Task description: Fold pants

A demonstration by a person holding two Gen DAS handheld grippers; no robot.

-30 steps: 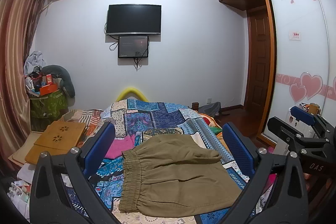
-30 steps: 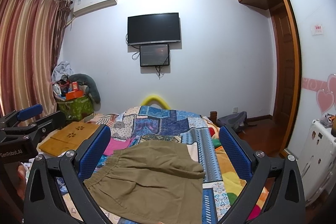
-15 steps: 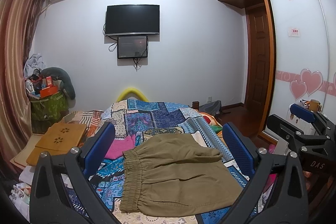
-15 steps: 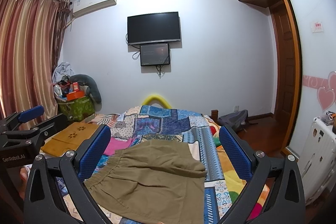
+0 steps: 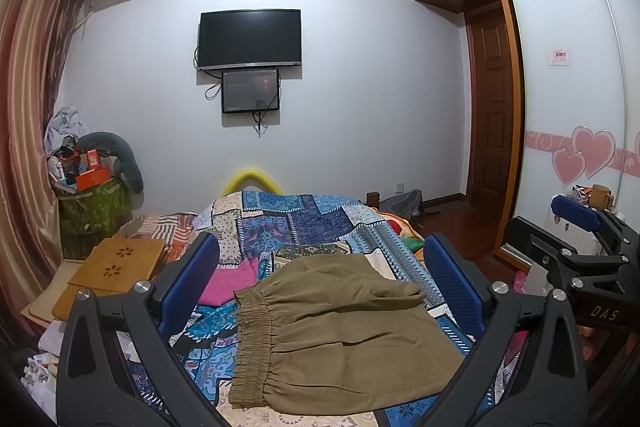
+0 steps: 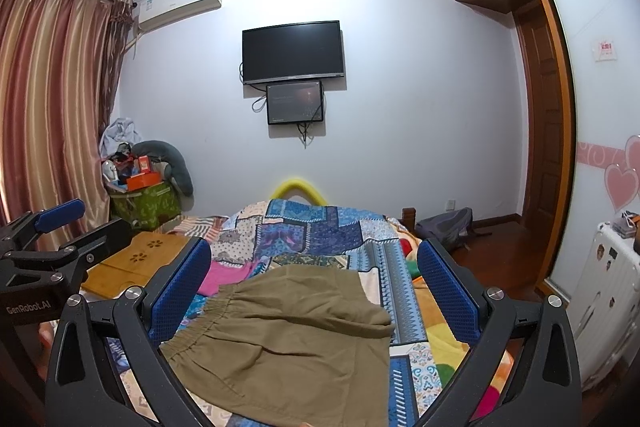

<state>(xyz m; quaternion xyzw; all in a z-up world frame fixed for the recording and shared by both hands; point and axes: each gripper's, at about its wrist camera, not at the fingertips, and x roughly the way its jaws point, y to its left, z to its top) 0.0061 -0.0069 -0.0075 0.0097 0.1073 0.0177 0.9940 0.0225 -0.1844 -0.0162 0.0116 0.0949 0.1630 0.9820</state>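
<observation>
Olive-brown pants (image 5: 336, 331) lie folded flat on the patchwork bed cover (image 5: 304, 223), elastic waistband to the left. They also show in the right wrist view (image 6: 288, 343). My left gripper (image 5: 320, 275) is open and empty, held above and in front of the pants. My right gripper (image 6: 316, 283) is open and empty too, held above the pants. Each gripper shows at the side of the other's view: the right one (image 5: 576, 227), the left one (image 6: 52, 227).
A pink garment (image 5: 232, 279) lies left of the pants. A wooden lap board (image 5: 120, 263) lies on the bed's left. A cluttered green bin (image 5: 92, 203) stands by the curtain. A wardrobe with heart decals (image 5: 576, 107) is on the right, a TV (image 5: 250, 39) on the far wall.
Both views have drifted only slightly. The pants have not moved and both grippers stay open.
</observation>
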